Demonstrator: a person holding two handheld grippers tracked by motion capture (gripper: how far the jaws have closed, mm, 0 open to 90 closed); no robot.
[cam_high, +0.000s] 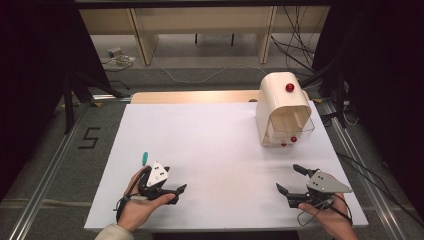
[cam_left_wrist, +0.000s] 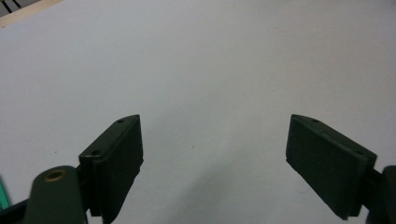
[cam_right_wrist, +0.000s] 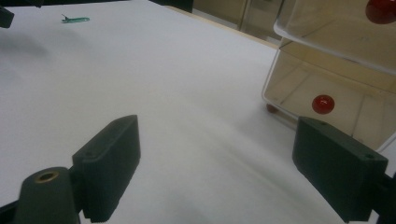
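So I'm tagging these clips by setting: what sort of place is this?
Probably a lab recording rig: a white table on metal rails, loose cables on the floor behind, and a cream bread-bin-like box as a prop.

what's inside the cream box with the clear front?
Through the cream box's clear front, bare cream floor and walls show, nothing lying inside. A red knob sits on the front. The opaque hood hides the upper rear.

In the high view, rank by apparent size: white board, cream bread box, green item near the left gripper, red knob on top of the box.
1. white board
2. cream bread box
3. green item and red knob: both tiny and look alike, so no ranking.
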